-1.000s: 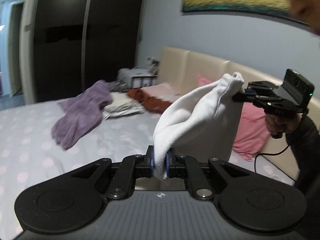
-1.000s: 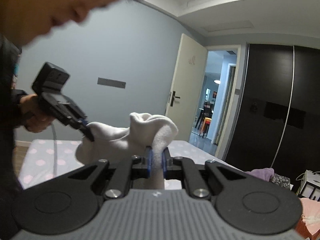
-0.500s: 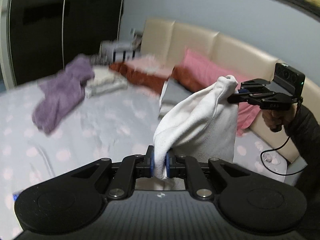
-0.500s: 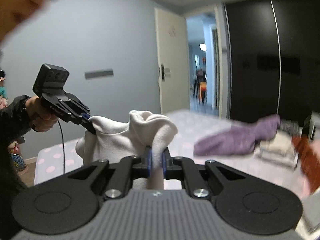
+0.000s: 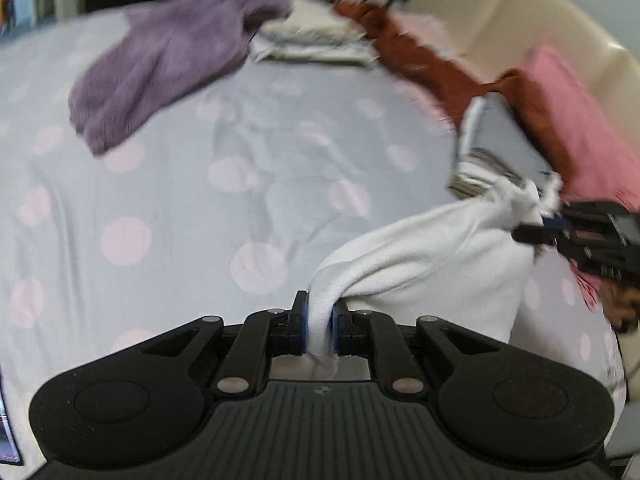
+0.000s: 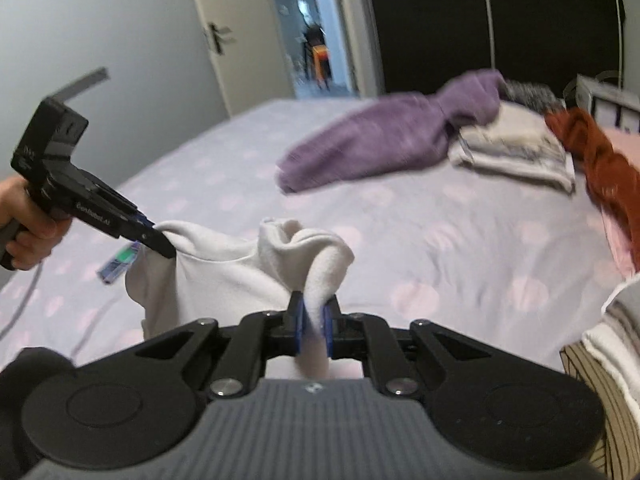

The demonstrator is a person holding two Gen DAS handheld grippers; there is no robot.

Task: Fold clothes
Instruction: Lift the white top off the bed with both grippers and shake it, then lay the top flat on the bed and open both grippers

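Two corners of a white garment (image 5: 432, 252) pinched, one per tool. Left gripper (image 5: 319, 322) clenched on a bunched white edge, cloth squeezed between the blue pads (image 5: 305, 322). Right gripper (image 6: 313, 326) likewise clamped on a rolled fleecy edge, seen from the left wrist view as a black tool at the far right biting the other corner. Garment slung between the two, sagging in the middle, held above a lilac bedspread with pale pink dots (image 5: 160, 208); lower hem perhaps brushing the sheet, hard to say through the blur.

Elsewhere on the bed: a purple garment (image 6: 392, 140) lying loose, a folded pale stack (image 6: 516, 152) just beside it, a rust-red piece (image 5: 420, 52) towards the cream headboard (image 5: 500, 20), a pink pillow (image 5: 572, 116), and a folded pile with a grey top (image 5: 500, 148) near the right gripper's corner. A small green and blue object (image 6: 120, 260) on the sheet beneath the left tool.

Step in hand, by the look of it: carrying the piece down to the open stretch of bedspread to spread it. Next move calls for both corners kept taut and level, the hem laid first, then the top edge drawn away so the cloth lands flat, clear of the folded pile and the purple piece.
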